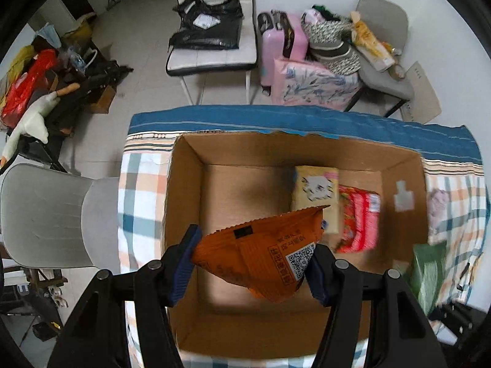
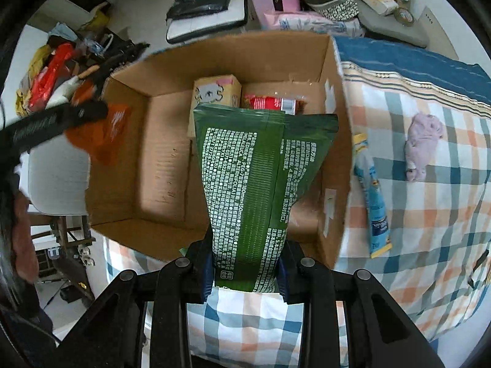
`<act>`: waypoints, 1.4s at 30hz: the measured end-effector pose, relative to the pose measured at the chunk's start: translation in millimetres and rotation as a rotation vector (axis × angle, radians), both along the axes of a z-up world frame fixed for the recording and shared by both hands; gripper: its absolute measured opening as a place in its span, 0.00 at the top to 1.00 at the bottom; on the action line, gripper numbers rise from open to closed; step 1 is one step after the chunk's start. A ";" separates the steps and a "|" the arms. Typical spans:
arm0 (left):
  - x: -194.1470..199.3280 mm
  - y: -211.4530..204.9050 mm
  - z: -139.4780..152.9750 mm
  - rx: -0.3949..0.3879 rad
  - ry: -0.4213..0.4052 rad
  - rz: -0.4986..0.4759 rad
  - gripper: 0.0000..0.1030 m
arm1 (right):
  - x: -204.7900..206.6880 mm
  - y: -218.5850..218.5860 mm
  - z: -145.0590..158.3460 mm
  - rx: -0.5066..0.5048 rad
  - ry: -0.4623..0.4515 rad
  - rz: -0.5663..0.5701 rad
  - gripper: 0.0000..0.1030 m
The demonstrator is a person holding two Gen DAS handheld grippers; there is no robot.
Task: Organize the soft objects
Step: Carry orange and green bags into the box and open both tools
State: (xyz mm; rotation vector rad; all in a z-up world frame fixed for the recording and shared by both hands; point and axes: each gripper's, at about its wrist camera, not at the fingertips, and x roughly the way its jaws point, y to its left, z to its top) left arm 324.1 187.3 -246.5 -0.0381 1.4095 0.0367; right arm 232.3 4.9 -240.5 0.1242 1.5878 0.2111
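Observation:
An open cardboard box [image 1: 184,184] [image 2: 334,141] stands on a checked cloth. Inside lie a beige tissue pack [image 1: 316,190] [image 2: 214,90] and a red packet [image 1: 359,220] [image 2: 270,102]. My left gripper [image 1: 251,263] is shut on an orange packet [image 1: 260,251] and holds it above the box's inside; the orange packet also shows blurred in the right wrist view [image 2: 104,135]. My right gripper [image 2: 245,273] is shut on a green packet [image 2: 254,178], held over the box's near edge; it shows at the right of the left wrist view [image 1: 426,273].
On the checked cloth [image 2: 414,214] right of the box lie a blue-yellow sachet [image 2: 374,208] and a pale purple soft item [image 2: 420,147]. Chairs [image 1: 214,49], a pink suitcase [image 1: 282,40] and piled clutter [image 1: 36,86] stand beyond. A grey chair [image 1: 46,214] is at left.

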 end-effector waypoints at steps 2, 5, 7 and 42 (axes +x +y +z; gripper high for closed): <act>13.2 1.2 -12.2 -0.005 0.024 -0.005 0.42 | 2.6 3.6 -10.3 -0.012 0.017 0.001 0.67; 30.5 1.0 -31.3 -0.007 0.063 -0.014 0.42 | 9.2 6.1 -28.5 -0.034 0.050 0.006 0.67; 40.2 -1.5 -41.3 0.004 0.083 -0.028 0.42 | 13.3 6.6 -39.5 -0.054 0.066 0.005 0.67; -38.6 9.2 9.1 -0.075 0.015 0.023 0.04 | 3.0 14.4 -4.6 -0.128 -0.058 0.011 0.00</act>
